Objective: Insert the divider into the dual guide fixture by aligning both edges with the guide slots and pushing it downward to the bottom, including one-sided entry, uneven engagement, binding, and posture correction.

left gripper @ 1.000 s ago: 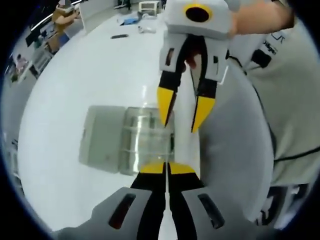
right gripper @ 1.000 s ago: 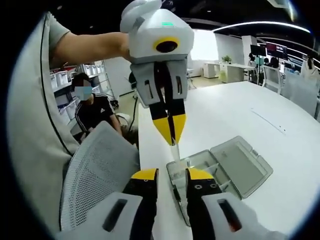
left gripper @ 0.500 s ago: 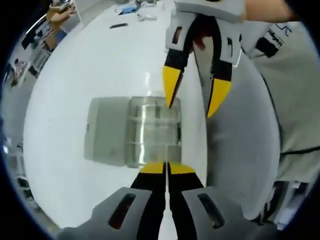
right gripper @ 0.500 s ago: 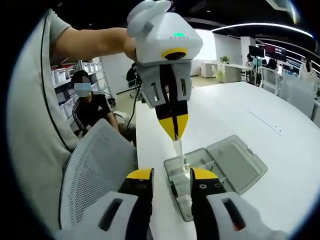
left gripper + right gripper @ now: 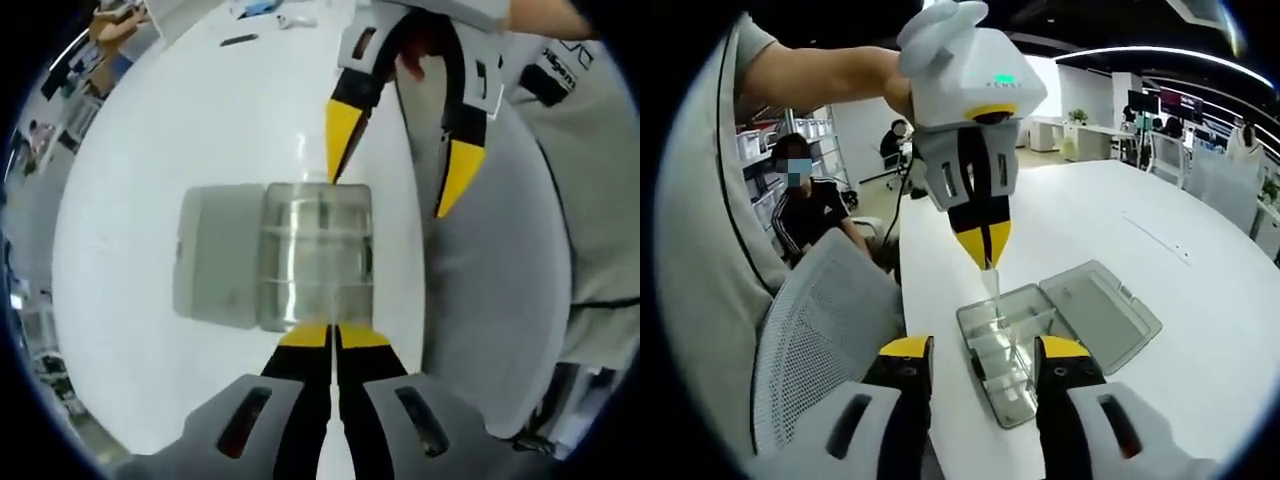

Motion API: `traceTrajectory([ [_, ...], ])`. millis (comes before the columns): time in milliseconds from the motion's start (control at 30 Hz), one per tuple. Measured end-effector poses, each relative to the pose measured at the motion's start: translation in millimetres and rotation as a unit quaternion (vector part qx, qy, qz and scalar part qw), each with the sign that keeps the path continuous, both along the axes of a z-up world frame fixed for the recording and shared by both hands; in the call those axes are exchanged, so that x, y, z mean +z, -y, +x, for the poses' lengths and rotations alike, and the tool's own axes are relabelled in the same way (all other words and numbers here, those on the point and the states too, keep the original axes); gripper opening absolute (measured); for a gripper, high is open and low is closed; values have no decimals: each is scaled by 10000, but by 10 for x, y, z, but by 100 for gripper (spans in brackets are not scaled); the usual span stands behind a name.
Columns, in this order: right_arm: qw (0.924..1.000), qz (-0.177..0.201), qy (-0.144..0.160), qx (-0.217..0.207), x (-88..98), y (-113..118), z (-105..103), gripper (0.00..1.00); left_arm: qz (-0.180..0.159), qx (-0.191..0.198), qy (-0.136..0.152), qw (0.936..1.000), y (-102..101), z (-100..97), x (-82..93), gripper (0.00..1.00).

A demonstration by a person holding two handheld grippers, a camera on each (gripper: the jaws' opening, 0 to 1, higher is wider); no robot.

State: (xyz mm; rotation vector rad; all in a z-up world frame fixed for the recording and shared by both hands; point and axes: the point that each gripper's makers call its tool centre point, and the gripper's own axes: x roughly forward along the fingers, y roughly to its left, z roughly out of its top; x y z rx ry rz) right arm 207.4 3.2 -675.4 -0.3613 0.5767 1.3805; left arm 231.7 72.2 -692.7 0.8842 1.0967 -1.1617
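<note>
White table [image 5: 150, 130], mesh chair [image 5: 810, 320] beside it, seated person [image 5: 805, 205] behind.

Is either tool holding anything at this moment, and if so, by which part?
The left tool is shut on the clear divider, pinching its top edge above the open clear box. The right tool is open and holds nothing.

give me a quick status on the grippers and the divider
Left gripper shut on clear divider, held above open case. Right gripper open, jaws straddling case. Divider not seated yet. Nothing blocking.
</note>
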Motion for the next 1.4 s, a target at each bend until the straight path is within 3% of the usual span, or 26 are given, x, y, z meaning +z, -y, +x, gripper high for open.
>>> traceTrajectory([
  [767, 9999, -110, 106, -78, -43, 71, 3, 50, 299, 70, 24, 9995, -35, 83, -132, 0],
  [1400, 9999, -81, 81, -58, -37, 55, 17, 52, 382, 144, -14, 9992, -41, 126, -214, 0],
])
